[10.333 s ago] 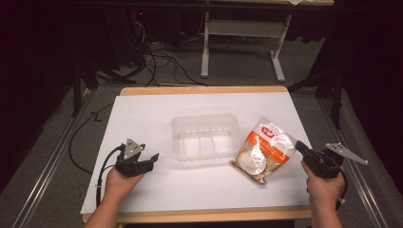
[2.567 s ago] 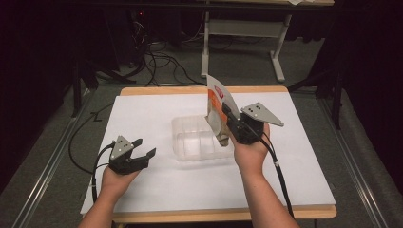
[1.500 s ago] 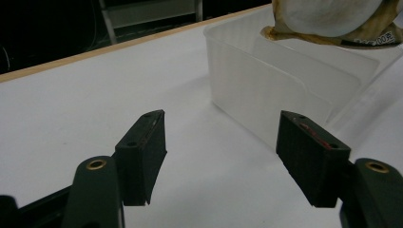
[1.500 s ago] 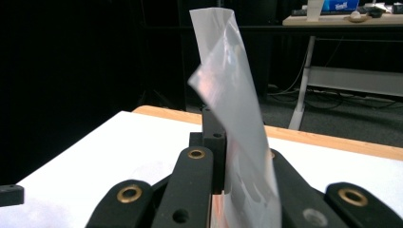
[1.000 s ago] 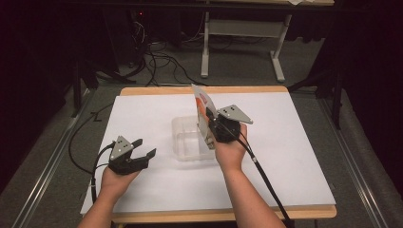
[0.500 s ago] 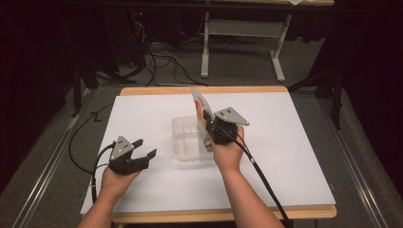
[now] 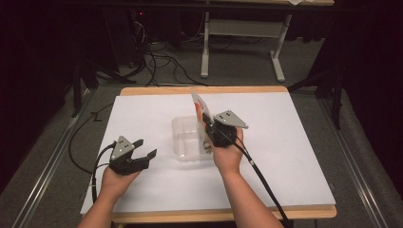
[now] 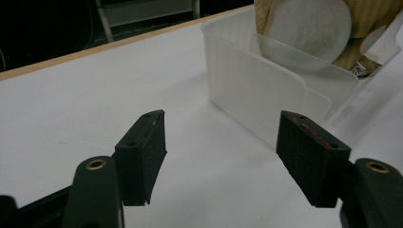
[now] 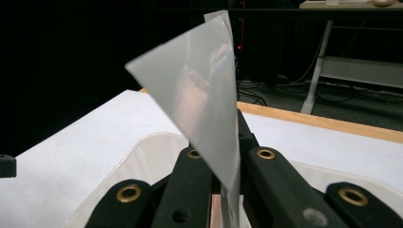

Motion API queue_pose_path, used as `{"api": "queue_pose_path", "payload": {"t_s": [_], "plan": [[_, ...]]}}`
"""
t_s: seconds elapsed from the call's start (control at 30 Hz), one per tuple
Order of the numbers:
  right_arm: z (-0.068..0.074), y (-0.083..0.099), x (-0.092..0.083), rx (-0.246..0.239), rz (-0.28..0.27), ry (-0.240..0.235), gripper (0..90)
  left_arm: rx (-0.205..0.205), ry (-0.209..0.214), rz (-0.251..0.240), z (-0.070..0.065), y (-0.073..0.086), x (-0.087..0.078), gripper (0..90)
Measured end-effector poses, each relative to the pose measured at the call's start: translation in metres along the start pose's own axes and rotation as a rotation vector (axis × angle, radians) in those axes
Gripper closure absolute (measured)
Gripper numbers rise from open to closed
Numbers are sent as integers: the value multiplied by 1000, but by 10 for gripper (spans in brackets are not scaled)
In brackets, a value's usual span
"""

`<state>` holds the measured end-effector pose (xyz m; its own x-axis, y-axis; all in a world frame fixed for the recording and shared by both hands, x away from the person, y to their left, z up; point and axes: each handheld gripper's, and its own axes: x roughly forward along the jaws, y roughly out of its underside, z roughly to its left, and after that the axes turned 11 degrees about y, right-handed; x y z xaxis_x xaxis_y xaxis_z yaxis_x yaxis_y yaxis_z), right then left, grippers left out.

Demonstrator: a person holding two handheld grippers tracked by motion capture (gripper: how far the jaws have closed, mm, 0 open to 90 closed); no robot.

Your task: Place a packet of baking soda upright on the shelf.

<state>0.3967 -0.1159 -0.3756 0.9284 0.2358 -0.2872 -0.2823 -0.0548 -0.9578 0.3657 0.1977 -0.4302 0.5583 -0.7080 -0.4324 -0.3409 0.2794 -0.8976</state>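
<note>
A: Right gripper (image 7: 207,124) is clamped tight on the top edge of the snack bag (image 7: 200,110), and it's carried that bag from the right of the table to over the clear tub (image 7: 187,142), lower end already dipping inside.

B: And the left gripper (image 7: 145,149)?

A: Jaws wide apart, holding nothing, parked just left of the tub. I'd say letting go is all that's left.

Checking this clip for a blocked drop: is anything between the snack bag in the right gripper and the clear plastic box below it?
Nothing visible. The right gripper pinches the snack bag upright, its lower end already inside the clear box, whose open top has no lid. The left gripper rests open on the table, apart from the box.
</note>
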Motion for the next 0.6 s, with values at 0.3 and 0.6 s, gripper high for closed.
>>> {"api": "queue_pose_path", "payload": {"t_s": [0.3, 0.6], "plan": [[-2, 4, -2, 13, 5, 2, 900, 2, -1, -1, 0, 0, 0, 344], [-3, 9, 0, 16, 11, 3, 900, 6, -3, -3, 0, 0, -1, 344]]}}
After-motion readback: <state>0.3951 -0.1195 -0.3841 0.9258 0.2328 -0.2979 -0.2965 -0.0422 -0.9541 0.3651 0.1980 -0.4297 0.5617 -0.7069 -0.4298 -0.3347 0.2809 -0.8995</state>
